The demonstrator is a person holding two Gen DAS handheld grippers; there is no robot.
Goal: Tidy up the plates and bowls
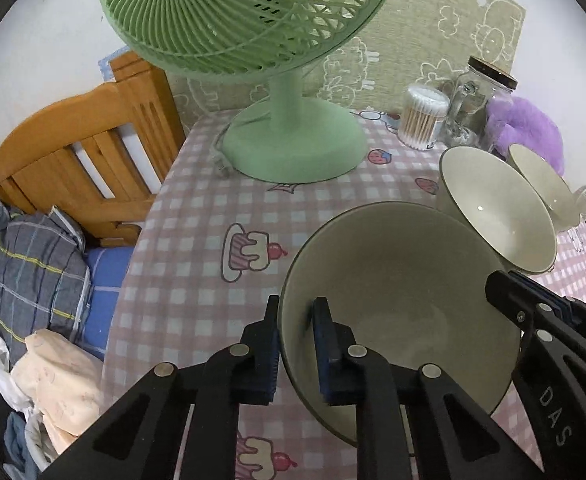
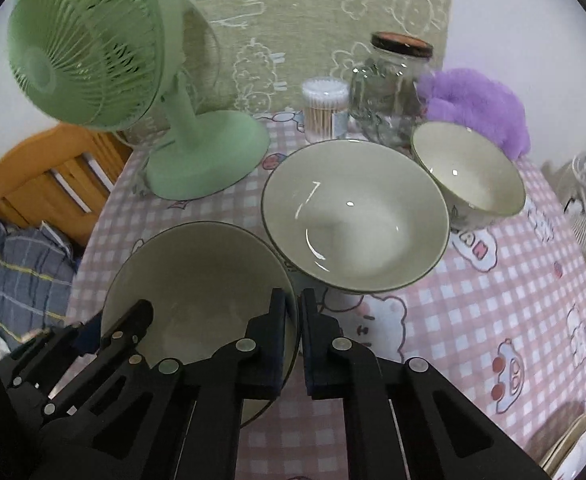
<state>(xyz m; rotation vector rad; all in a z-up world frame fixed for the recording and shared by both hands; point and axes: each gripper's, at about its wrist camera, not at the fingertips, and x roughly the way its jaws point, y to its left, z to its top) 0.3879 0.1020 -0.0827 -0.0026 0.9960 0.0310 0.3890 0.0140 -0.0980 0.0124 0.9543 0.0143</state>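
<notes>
Three pale green bowls stand on the pink checked tablecloth (image 2: 493,280). On the nearest, large bowl (image 1: 405,300) (image 2: 201,276) my left gripper (image 1: 297,320) is shut, one pad inside its left rim and one outside. At the same bowl's right rim my right gripper (image 2: 294,308) is shut in the same way. Each gripper also shows in the other view: the right gripper (image 1: 529,300), the left gripper (image 2: 113,322). A second large bowl (image 2: 357,216) (image 1: 497,212) sits just behind to the right, and a smaller bowl (image 2: 469,168) (image 1: 541,180) beyond it.
A green table fan (image 1: 293,148) (image 2: 209,152) stands at the back left. A cotton swab tub (image 2: 325,108), a glass jar (image 2: 393,92) and a purple plush (image 2: 477,104) line the back. Stacked plates (image 2: 573,448) lie at the near right corner. A wooden bed frame (image 1: 81,160) is beside the table on the left.
</notes>
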